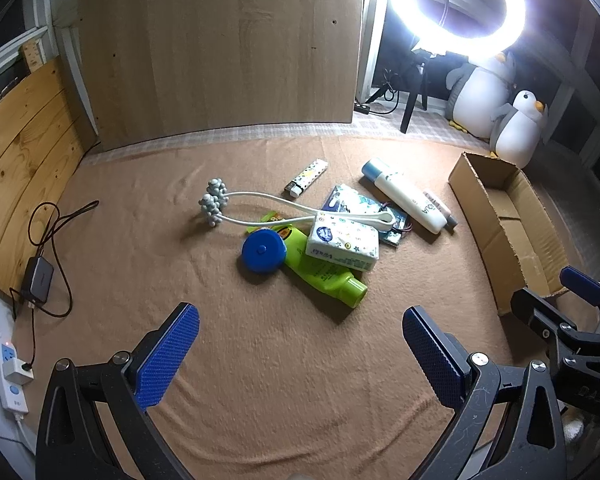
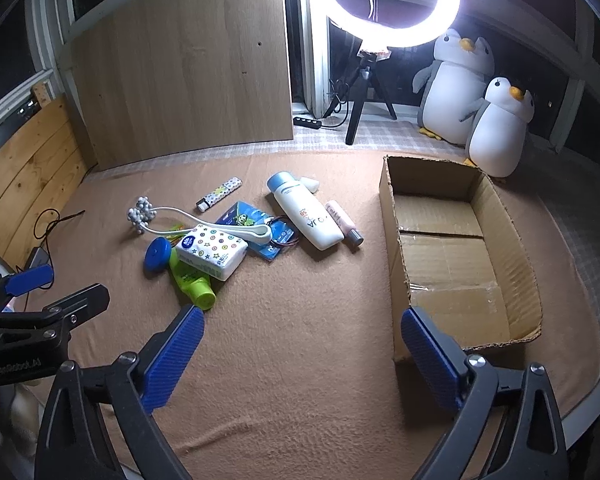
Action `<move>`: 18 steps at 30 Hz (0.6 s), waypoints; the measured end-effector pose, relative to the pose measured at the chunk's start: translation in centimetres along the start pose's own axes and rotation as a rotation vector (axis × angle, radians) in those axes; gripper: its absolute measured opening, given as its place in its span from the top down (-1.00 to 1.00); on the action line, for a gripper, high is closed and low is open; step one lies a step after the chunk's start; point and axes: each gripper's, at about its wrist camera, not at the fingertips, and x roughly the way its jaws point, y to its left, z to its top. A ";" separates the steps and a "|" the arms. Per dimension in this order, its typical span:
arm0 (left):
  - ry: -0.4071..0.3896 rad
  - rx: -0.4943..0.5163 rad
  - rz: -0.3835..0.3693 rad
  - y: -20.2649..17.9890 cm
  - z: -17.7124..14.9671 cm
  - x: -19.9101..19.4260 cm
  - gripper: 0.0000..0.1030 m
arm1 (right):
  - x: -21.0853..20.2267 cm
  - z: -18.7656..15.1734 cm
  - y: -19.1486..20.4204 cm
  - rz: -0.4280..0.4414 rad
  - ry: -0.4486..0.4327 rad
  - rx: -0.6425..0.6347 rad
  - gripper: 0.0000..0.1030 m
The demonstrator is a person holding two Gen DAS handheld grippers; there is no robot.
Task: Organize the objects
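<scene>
A pile of small objects lies on the tan blanket (image 1: 260, 360): a tissue pack (image 1: 342, 244) (image 2: 212, 250), a green bottle (image 1: 324, 272) (image 2: 190, 282), a blue round case (image 1: 262, 251) (image 2: 157, 254), a white roller massager (image 1: 216, 202) (image 2: 142, 214), a lighter (image 1: 306, 178) (image 2: 220, 194), a white and blue bottle (image 1: 404, 196) (image 2: 306, 210) and a pink tube (image 2: 344, 222). An empty cardboard box (image 2: 452, 256) (image 1: 504, 224) stands to the right. My left gripper (image 1: 300, 356) is open, near the pile. My right gripper (image 2: 302, 356) is open, between pile and box.
A wooden board (image 1: 220, 48) leans at the back. A ring light on a tripod (image 2: 392, 4) and two plush penguins (image 2: 480, 100) stand behind the box. A power strip, charger and cables (image 1: 40, 276) lie at the left edge.
</scene>
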 end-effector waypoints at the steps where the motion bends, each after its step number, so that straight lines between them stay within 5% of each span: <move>1: 0.001 0.002 0.003 0.0 0.1 0.2 -1.00 | 0.0 0.0 -0.1 0.001 0.002 0.001 -0.86; 10: 0.039 -0.044 -0.012 1.7 1.5 3.2 -0.98 | 0.4 -0.6 -1.6 -0.005 0.028 0.042 -0.79; 18: 0.068 -0.096 -0.004 4.2 3.3 6.8 -0.64 | 0.5 -1.3 -3.2 -0.019 0.042 0.069 -0.77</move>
